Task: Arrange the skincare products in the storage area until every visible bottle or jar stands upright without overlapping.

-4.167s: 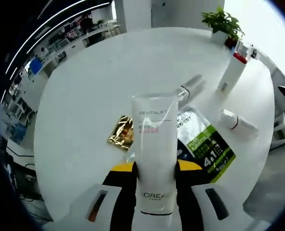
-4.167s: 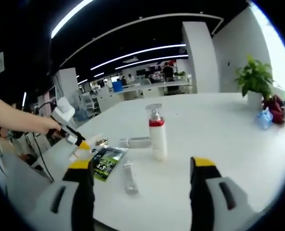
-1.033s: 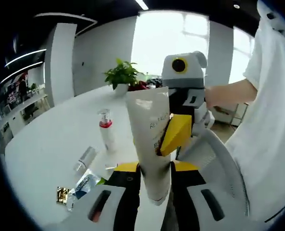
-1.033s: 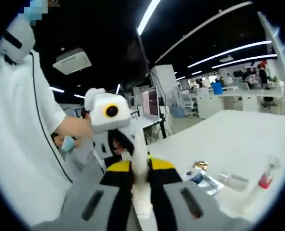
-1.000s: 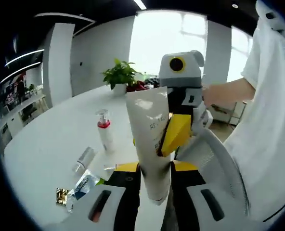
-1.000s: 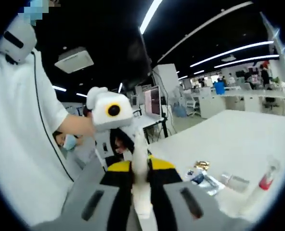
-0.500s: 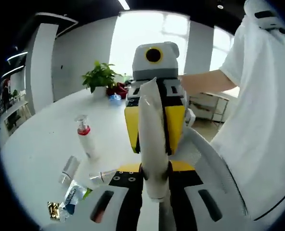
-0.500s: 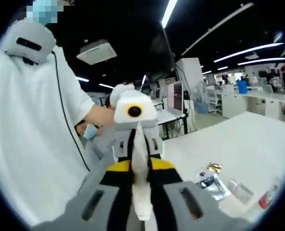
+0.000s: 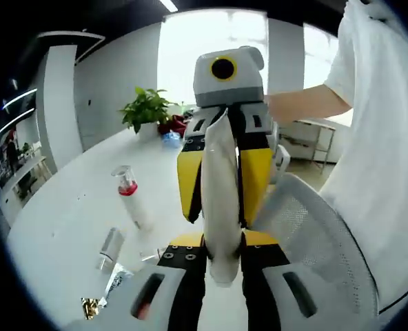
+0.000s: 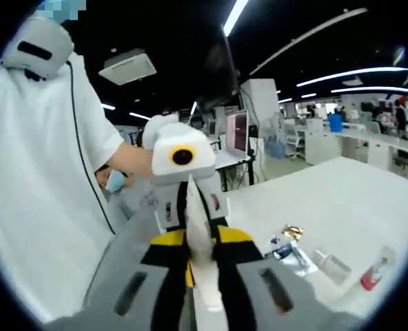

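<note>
A white L'Oreal tube (image 9: 220,165) is held up in the air between both grippers, away from the table. My left gripper (image 9: 221,240) is shut on its lower end. My right gripper (image 9: 221,210) faces it from above, its yellow jaws shut on the tube's flat upper part. In the right gripper view the tube (image 10: 202,276) stands edge-on in my right gripper (image 10: 202,240), with the left gripper (image 10: 189,207) just behind. On the white table (image 9: 59,227) a red-collared pump bottle (image 9: 129,200) stands upright; a clear-capped tube (image 9: 109,245) lies flat.
A green sachet (image 10: 290,254) and a gold sachet (image 10: 291,231) lie on the table by the lying tube (image 10: 331,265). A potted plant (image 9: 145,110) stands at the table's far edge. A mesh chair (image 9: 307,227) and the person's white shirt (image 9: 383,158) are close by.
The tube was lifted off the table and turned edge-on, and my right gripper took hold of its upper part. Over the last half second both grippers kept their hold and tilted slightly.
</note>
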